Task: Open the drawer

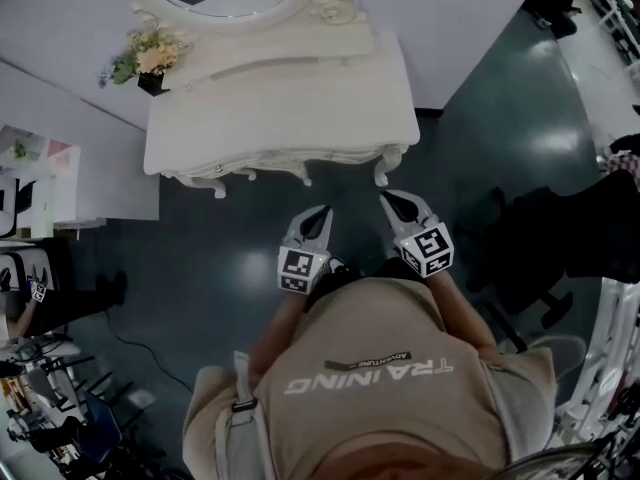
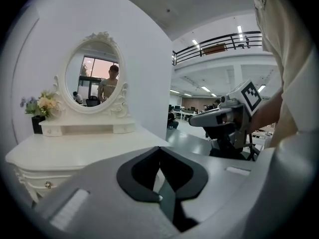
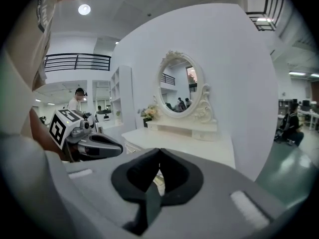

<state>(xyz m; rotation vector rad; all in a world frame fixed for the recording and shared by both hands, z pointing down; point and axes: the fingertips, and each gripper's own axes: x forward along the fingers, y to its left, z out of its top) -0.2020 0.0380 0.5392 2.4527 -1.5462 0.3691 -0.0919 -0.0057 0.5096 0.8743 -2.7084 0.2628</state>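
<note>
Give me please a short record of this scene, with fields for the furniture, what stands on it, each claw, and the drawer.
furniture: white dressing table with an oval mirror
on it: flowers in a dark pot, at a back corner
left claw: shut, empty, in front of the table, not touching it
right claw: shut, empty, also short of the table
drawer: front with a small knob, looks closed
</note>
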